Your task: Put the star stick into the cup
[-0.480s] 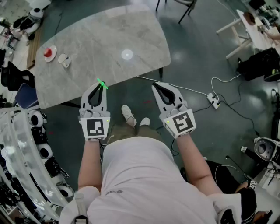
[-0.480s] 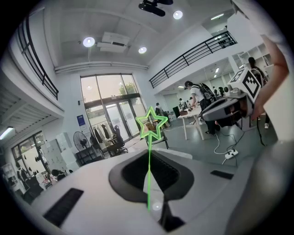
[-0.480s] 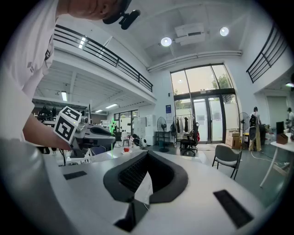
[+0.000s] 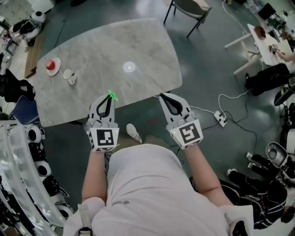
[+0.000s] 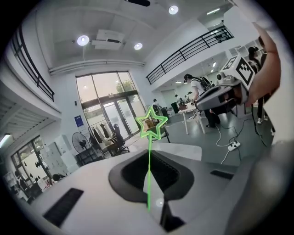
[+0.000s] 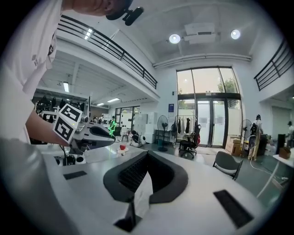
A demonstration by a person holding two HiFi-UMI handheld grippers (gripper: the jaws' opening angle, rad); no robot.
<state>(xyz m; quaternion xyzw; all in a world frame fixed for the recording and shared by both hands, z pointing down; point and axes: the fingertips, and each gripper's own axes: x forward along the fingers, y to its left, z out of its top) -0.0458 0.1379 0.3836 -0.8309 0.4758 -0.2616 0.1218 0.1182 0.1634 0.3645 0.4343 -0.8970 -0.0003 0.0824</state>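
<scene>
My left gripper [image 4: 109,97] is shut on a thin green star stick [image 4: 112,96], whose star tip pokes out just over the near edge of the grey marble table [image 4: 138,41]. In the left gripper view the stick [image 5: 149,174] runs up from the shut jaws to the star [image 5: 151,124]. A small white cup [image 4: 68,73] stands at the table's left end, beside a red object on a white saucer [image 4: 51,65]. My right gripper [image 4: 162,96] hangs shut and empty at the table's near edge; its own view [image 6: 146,176] shows nothing between the jaws.
A bright light reflection [image 4: 129,67] lies mid-table. A chair [image 4: 189,9] stands past the far edge. A power strip with cables [image 4: 220,119] lies on the floor at right. A curved white rack [image 4: 18,161] runs along the left. My shoe [image 4: 133,132] is below the grippers.
Both grippers and my view have moved forward toward the table. The left gripper's tip with the star now reaches the table's near edge. The grip is unchanged.
</scene>
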